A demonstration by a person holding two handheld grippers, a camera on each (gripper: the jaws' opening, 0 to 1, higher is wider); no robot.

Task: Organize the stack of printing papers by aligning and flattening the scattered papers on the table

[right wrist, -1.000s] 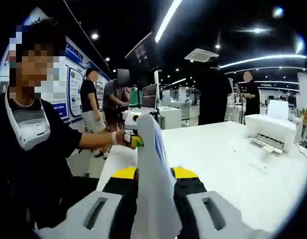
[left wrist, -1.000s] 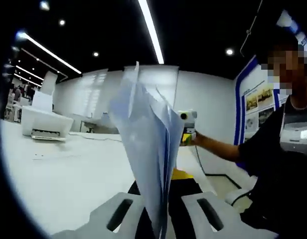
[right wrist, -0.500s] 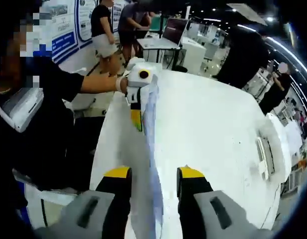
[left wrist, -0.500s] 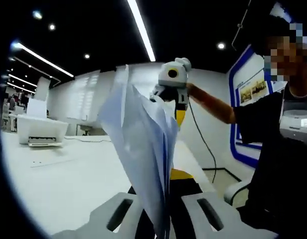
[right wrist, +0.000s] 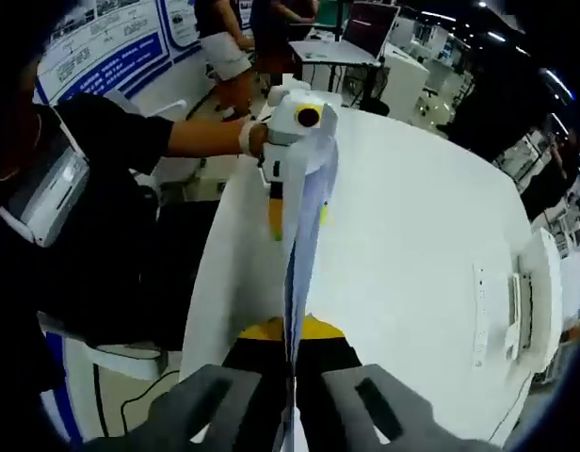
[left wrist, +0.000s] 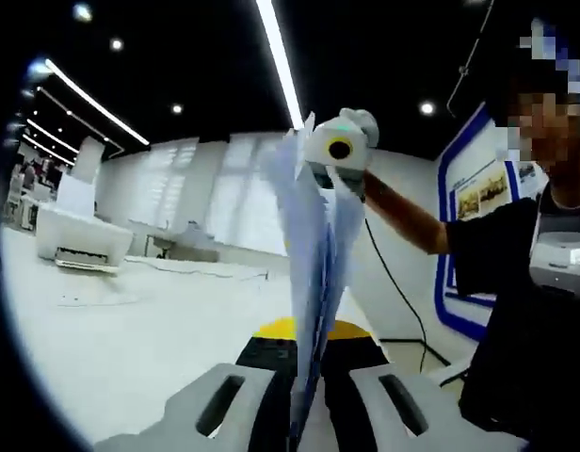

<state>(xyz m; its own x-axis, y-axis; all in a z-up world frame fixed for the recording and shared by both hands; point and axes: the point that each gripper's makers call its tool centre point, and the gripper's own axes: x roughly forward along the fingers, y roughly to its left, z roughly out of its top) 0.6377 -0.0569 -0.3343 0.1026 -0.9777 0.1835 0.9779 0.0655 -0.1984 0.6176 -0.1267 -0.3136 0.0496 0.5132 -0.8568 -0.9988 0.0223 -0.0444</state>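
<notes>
We hold the paper stack (left wrist: 314,282) on edge above the tabletop (right wrist: 403,245), left tool (left wrist: 304,428) and right tool (right wrist: 292,414) each clamped on opposite ends, so the sheets can square up.

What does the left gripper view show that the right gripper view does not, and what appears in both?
Left gripper view alone: long ceiling light strips and the right tool raised at the papers' far end.

Right gripper view alone: the white table seen from above, people standing by a desk beyond it, and the left tool at the papers' far end.

Both: the stack of papers held edge-on between that view's own jaws, a white printer on the table, and the person in a black top.
</notes>
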